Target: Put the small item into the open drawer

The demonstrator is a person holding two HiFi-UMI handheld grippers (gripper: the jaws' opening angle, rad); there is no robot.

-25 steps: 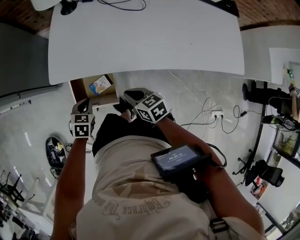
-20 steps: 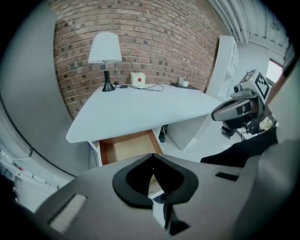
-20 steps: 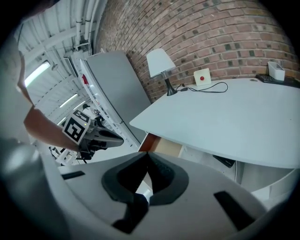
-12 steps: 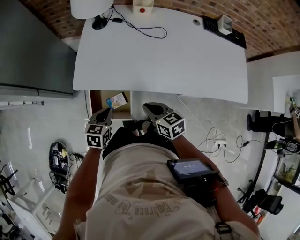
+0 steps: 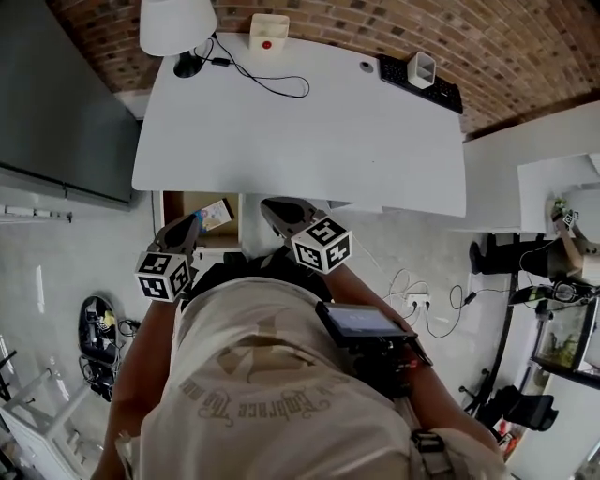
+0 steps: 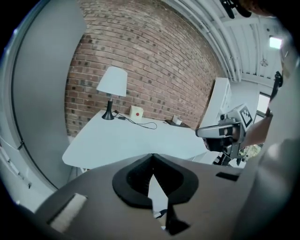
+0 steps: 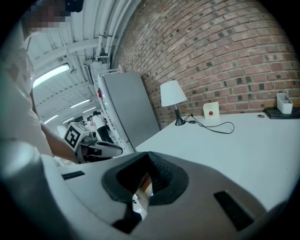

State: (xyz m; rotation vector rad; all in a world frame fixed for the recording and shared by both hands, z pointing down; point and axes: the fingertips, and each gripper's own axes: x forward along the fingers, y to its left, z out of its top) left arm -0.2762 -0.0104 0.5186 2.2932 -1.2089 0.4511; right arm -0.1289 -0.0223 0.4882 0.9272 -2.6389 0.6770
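Head view. The open drawer (image 5: pixel 178 202) sits under the near left edge of the white desk (image 5: pixel 309 131), and its wooden inside is in plain sight from above. It holds one thing, the small item (image 5: pixel 217 214), which lies flat on the drawer floor toward the right side and is turned at a slant to the walls. The item is thin and card-like, mostly light blue and white with a small orange-yellow patch. Its print is too small to read.

At the far right of the desk a small white open-topped holder (image 5: pixel 422 67) stands on the dark keyboard (image 5: pixel 424 86). Whether it contains anything can't be made out. A lamp (image 5: pixel 178 23) and a white box with a red button (image 5: pixel 269 33) stand along the far edge, with a black cable running between them.

Gripper views. Your left gripper (image 6: pixel 153 159) has its jaws pressed together, pad against pad, with nothing between them. In the head view its tips hang over the drawer's near left corner, apart from the item. Your right gripper (image 7: pixel 148 157) also has its jaws closed tip to tip and is empty. It is held just to the right of the drawer, near the desk's front edge.
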